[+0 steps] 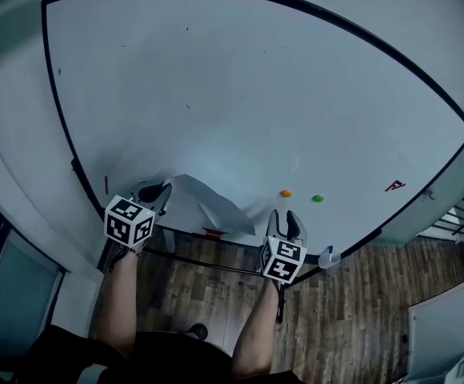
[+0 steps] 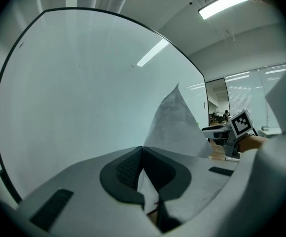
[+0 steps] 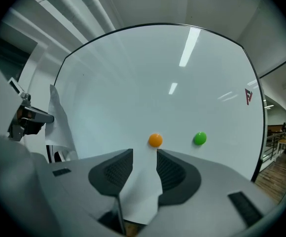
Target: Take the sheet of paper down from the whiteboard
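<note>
The white sheet of paper (image 1: 208, 202) hangs off the lower part of the whiteboard (image 1: 240, 94), curled away from it. My left gripper (image 1: 156, 192) is shut on the sheet's left edge; in the left gripper view its pads (image 2: 128, 169) meet on the paper (image 2: 175, 122). My right gripper (image 1: 286, 224) is at the sheet's right corner. Its jaws stand open, and the paper corner (image 3: 143, 186) lies loose between its fingers (image 3: 114, 174). An orange magnet (image 3: 155, 140) and a green magnet (image 3: 199, 138) stick to the board just beyond.
A red mark (image 1: 394, 186) is on the board at the right. A small bottle (image 1: 328, 256) stands by the board's lower frame. The black frame edge (image 1: 216, 261) runs under both grippers, with wood floor (image 1: 352, 310) below.
</note>
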